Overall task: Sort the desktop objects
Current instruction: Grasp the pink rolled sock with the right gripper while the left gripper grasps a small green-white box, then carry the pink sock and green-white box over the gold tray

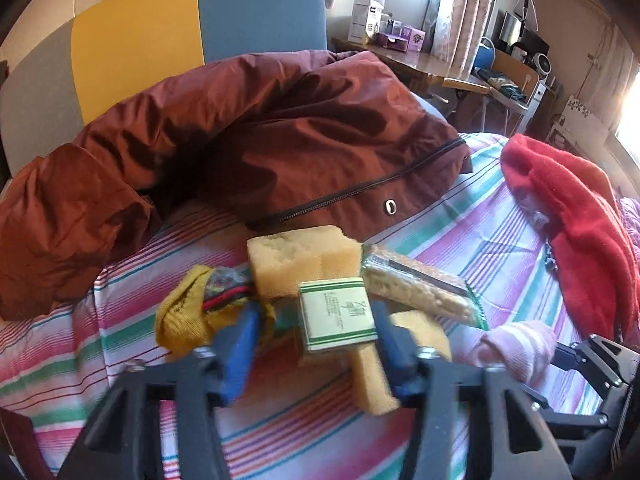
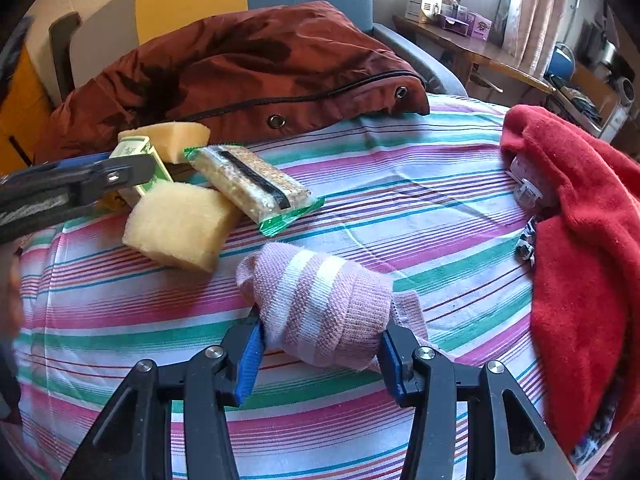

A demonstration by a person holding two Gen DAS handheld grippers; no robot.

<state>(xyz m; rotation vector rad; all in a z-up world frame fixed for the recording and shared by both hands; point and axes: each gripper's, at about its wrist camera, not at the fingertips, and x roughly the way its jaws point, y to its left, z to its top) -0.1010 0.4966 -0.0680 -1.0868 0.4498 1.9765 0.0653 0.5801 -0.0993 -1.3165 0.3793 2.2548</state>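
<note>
Left tongs are parted around a small green-and-white box: the right pad lies against the box's side, while the left pad stops short of it, with a gap showing between them, so we cannot call it a pinch. Seen from the right wrist, these tongs reach in from the left edge of the striped sheet, with the box at their tip. Right tongs are pinching a rolled pink sock with white bands, both blue pads pressed into its sides, near the middle of the sheet toward our edge. The other things crowd the far left part of the sheet. One sponge sits just behind the box and touches it. A second sponge lies nearer us, beside the box. A clear bar packet with green ends leans across between the two sponges, its far end by the box. A yellow cloth with a red-and-green striped band is bunched just left of the left pad. We see a brown jacket heaped along the far edge of the sheet, its zip and snaps facing us, and a red cloth piled along the right edge, well apart from the sock.
</note>
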